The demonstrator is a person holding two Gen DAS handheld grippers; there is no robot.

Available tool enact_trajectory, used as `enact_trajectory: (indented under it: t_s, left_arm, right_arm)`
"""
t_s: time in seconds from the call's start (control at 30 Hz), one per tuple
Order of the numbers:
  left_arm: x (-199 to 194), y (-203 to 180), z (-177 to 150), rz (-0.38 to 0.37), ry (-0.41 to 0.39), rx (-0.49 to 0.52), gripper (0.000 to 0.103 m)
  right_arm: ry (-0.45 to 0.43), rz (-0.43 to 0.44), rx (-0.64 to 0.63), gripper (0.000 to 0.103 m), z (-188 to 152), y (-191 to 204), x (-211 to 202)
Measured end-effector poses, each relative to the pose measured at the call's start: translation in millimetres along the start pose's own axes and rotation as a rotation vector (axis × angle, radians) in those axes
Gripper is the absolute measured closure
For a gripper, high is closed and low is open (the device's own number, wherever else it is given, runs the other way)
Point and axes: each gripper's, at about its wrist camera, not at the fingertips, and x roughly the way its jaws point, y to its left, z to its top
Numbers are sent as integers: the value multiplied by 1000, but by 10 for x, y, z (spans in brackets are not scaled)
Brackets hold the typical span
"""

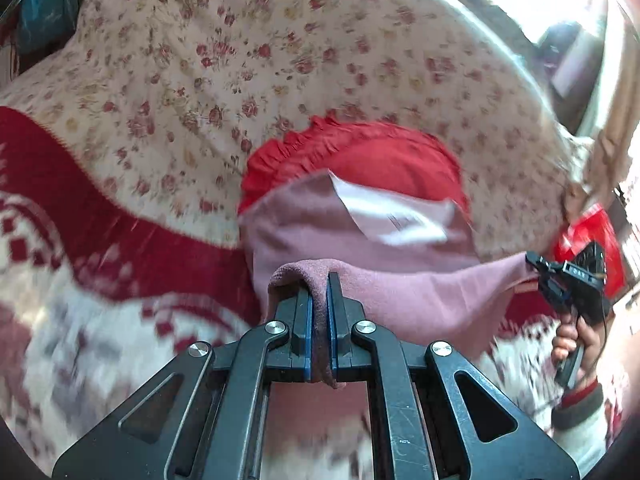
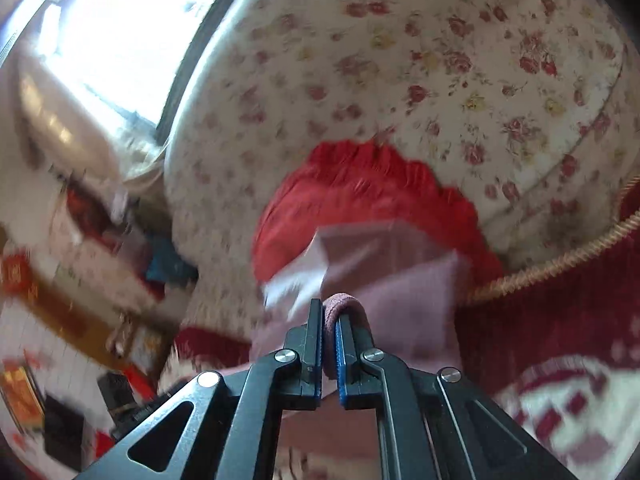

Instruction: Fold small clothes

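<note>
Plainly, both claws were clamped on the pink garment (image 1: 400, 292). At lower centre of the left wrist view, the left gripper (image 1: 320, 280) had its jaws closed on a bunched fold of the cloth. The right gripper (image 2: 329, 312) pinched another rolled edge at lower centre of its own view. Between them the garment hung stretched over a red frilled cushion (image 1: 360, 152), with a white label (image 1: 392, 216) showing, above the floral bedspread (image 1: 240, 60).
</note>
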Motion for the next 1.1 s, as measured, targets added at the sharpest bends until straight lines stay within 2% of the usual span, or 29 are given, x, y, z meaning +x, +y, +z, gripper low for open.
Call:
enact_trajectory:
  t_s: [0.03,0.1,0.13,0.2,0.23,0.27,0.33,0.4,0.43,0.53,0.6,0.7,0.73,0.8,0.87,0.97,1.03,1.1]
  left_arm:
    - [234,33,130,-4,20,-1,98]
    - [560,123,292,-8,60,-31,98]
    - [695,212,383,28,80,-61,98]
    - [737,334,460,35,74,-92,91]
    - [708,389,483,20,61,-103,80]
    - [649,432,497,29,41,-106,61]
    - [508,473,484,53,4,-91,50]
    - [404,463,431,56,10,-61,50]
    - [359,439,378,55,19,-40,50]
    - [262,285,123,43,43,45,50]
    - [256,161,-65,32,71,100,50]
    - [392,-45,-334,10,140,167,50]
    - [474,-112,-412,16,171,196,50]
    - [670,-202,-509,73,220,248,50]
    - [886,-220,-479,139,234,276,50]
    - [1037,-188,-197,139,198,235,50]
    - [1078,-166,81,129,142,195,50]
    - [1079,-136,325,150,72,163,50]
  right_arm:
    - [0,-1,34,98,117,-95,153]
    - [-10,-65,89,98,278,-265,444]
    - [-4,-111,85,98,335,-311,570]
    - [5,-153,56,98,369,-313,649]
    - [5,-153,33,98,376,-291,637]
    - [-11,-156,2,96,374,-258,565]
    - [-58,-182,-30,89,375,-230,407]
    - [-110,-188,-20,81,381,-246,197]
    - [-94,-191,-23,81,360,-240,138]
    - [19,-155,-121,81,98,-90,199]
    - [124,-125,-236,81,-224,94,387]
    - [231,-139,-349,81,-595,244,716]
    - [258,-149,-370,81,-669,258,853]
    - [285,-179,-386,81,-722,269,1092]
    - [265,-164,-384,81,-671,317,1235]
    - [168,-125,-379,81,-440,473,1358]
    - [91,-118,-382,81,-210,607,1450]
    - [41,-114,-387,81,-26,725,1494]
